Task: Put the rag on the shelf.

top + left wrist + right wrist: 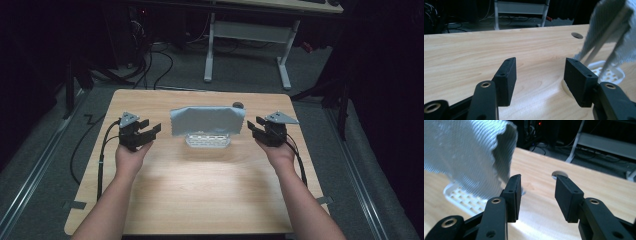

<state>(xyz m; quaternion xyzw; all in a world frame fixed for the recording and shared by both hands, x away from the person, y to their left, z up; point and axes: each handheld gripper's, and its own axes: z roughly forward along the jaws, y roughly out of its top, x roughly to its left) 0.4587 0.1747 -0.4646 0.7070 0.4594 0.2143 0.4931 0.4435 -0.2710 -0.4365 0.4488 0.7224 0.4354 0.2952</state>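
A pale grey-blue cloth (207,120) hangs draped over a white rack with a perforated base (208,140) at the middle of the wooden table (200,195). My left gripper (148,132) is held to the left of the cloth, jaws open and empty. To the cloth's right, my right gripper (254,128) is also open and empty. In the left gripper view the cloth (611,27) hangs over thin white rods (604,41) at the right, past my left gripper (539,75). In the right gripper view the cloth (469,155) and rack base (464,198) lie left of my right gripper (537,195).
A round hole (238,105) sits in the tabletop behind the cloth. A white-legged desk (245,35) and cables (160,60) stand on the floor beyond the table. The tabletop's near half is bare wood.
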